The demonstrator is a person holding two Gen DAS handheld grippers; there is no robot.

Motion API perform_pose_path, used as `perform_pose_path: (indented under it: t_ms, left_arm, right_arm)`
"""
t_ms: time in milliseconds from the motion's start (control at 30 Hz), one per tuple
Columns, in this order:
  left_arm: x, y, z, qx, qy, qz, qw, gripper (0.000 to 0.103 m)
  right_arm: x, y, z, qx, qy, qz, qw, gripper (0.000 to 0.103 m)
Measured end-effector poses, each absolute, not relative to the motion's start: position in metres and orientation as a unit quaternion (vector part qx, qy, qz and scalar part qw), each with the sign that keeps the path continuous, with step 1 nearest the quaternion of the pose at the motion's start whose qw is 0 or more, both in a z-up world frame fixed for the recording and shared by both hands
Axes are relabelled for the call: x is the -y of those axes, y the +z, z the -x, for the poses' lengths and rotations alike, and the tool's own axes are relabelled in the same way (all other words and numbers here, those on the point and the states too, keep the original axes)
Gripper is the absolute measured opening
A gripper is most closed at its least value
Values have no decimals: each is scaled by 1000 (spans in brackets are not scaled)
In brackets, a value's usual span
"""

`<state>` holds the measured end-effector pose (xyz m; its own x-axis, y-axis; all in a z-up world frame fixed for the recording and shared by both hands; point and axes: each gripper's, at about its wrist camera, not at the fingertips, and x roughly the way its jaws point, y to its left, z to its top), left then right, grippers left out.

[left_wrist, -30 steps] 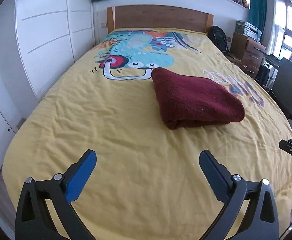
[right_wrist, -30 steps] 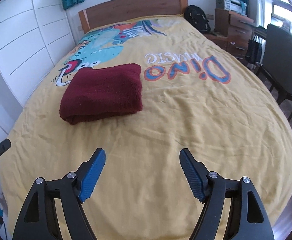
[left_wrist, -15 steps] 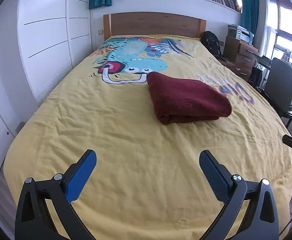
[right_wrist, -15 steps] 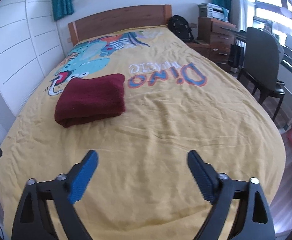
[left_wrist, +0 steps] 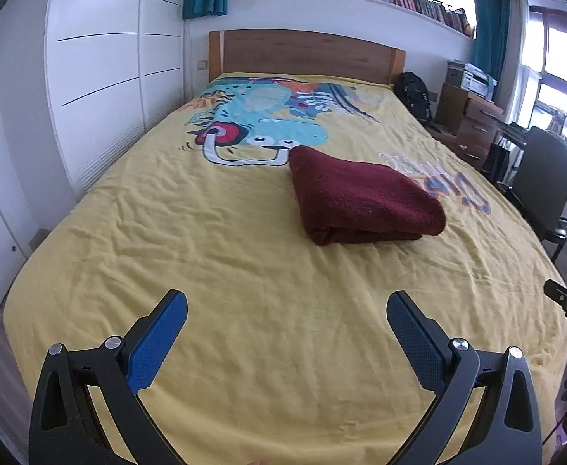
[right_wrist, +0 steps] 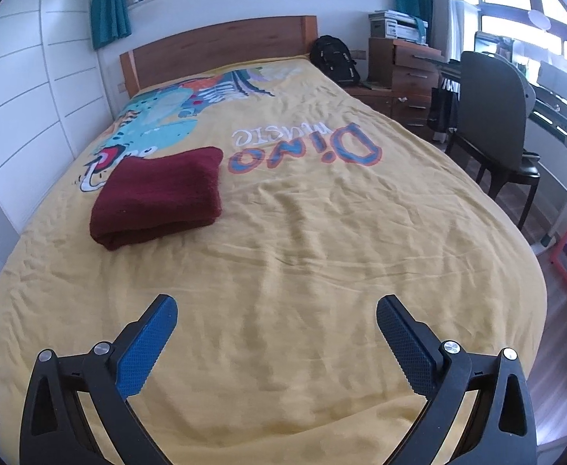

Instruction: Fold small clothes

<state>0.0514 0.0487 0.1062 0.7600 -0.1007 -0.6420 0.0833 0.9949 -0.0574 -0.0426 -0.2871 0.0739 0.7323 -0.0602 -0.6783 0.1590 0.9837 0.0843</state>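
Observation:
A folded dark red cloth (left_wrist: 361,197) lies in a neat thick stack on the yellow bedspread (left_wrist: 221,255), near the middle of the bed. In the right wrist view the same folded cloth (right_wrist: 159,197) sits to the left. My left gripper (left_wrist: 286,302) hovers over the near end of the bed, open, nothing between its blue pads. My right gripper (right_wrist: 276,306) also stands wide open over bare bedspread (right_wrist: 322,240), well short of the cloth. A black part of the right gripper shows at the right edge of the left wrist view.
White wardrobe doors (left_wrist: 97,89) run along the left of the bed. A wooden headboard (left_wrist: 306,52) stands at the far end. On the right are a black backpack (right_wrist: 336,60), wooden drawers (right_wrist: 411,73), a dark chair (right_wrist: 493,116) and a desk by the window.
Both grippers have drawn back from the folded cloth, which now looks farther off. The right gripper's jaws have spread wider. The cloth has not moved.

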Motion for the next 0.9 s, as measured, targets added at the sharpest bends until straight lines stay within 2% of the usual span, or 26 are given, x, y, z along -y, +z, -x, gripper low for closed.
perform_pose_path:
  t_ms: [900]
  left_arm:
    - [-40, 88, -57, -359, -33, -9, 933, 102]
  right_arm:
    - [320, 53, 40, -369, -101, -86, 920, 103]
